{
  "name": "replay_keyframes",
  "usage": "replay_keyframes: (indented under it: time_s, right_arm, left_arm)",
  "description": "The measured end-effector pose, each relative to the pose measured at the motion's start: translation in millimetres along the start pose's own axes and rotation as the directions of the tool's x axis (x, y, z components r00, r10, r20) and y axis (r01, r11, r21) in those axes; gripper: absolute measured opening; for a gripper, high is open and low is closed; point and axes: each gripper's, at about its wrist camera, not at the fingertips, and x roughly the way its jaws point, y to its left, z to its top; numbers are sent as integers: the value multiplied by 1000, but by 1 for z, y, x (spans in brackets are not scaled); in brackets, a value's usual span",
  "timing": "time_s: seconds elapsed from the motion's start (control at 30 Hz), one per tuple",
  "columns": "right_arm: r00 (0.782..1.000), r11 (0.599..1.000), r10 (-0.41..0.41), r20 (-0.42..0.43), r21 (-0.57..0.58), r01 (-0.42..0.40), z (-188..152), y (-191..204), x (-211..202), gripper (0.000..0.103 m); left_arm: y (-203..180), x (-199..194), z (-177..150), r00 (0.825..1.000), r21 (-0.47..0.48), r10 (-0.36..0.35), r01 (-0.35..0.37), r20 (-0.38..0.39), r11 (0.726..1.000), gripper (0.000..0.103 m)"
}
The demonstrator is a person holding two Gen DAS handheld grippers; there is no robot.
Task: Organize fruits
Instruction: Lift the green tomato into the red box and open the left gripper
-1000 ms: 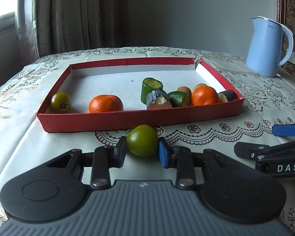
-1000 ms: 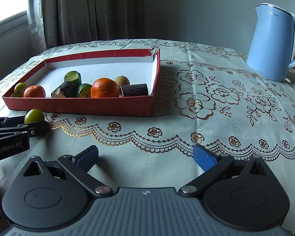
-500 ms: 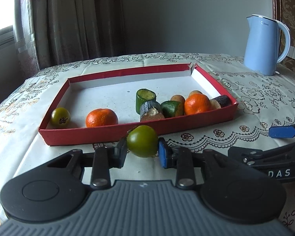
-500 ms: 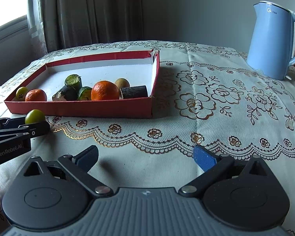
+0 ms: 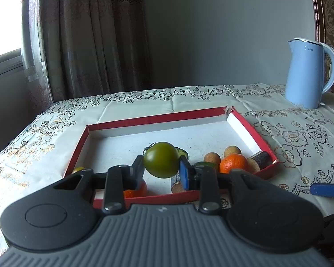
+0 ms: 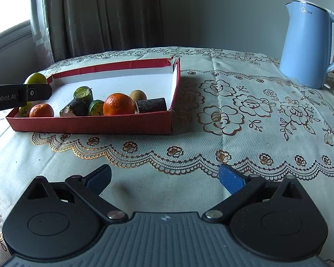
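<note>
Lace-patterned cloth covers the table, with curtains and a grey wall behind. At the centre of my left wrist view, I have the green tomato (image 5: 161, 159) clamped between the pads of the left gripper (image 5: 162, 171), lifted clear and hanging over the near part of the red tray (image 5: 158, 118). From the right wrist view the same fruit shows at the tray's left end, above its rim.

Inside the tray lie two oranges: one (image 6: 118, 104) toward the right, one (image 6: 41, 110) near the left corner. A small green tomato (image 6: 25, 109) sits beside the left one. Between them are cut green pieces (image 6: 83, 94) and a dark stub (image 6: 151, 105), and a brownish round fruit (image 6: 138, 95) sits behind.

I see no other fruit loose on the cloth, so I judge this one is the last; setting it down and letting go is what remains.

My right gripper (image 6: 164, 178) waits low over the cloth, fingers spread wide, holding nothing. A blue kettle (image 6: 307, 49) stands far right, well apart.
</note>
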Motion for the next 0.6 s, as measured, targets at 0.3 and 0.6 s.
replay_keyframes:
  time_s: [0.3, 0.6]
  right_arm:
    - [1000, 1000, 1, 1, 2, -1, 1, 0, -1, 103]
    - [1000, 1000, -1, 1, 0, 1, 1, 1, 0, 103]
  left_arm:
    - [28, 58, 17, 993, -55, 101, -104, -59, 993, 30]
    - [43, 99, 23, 983, -64, 137, -145, -121, 987, 30]
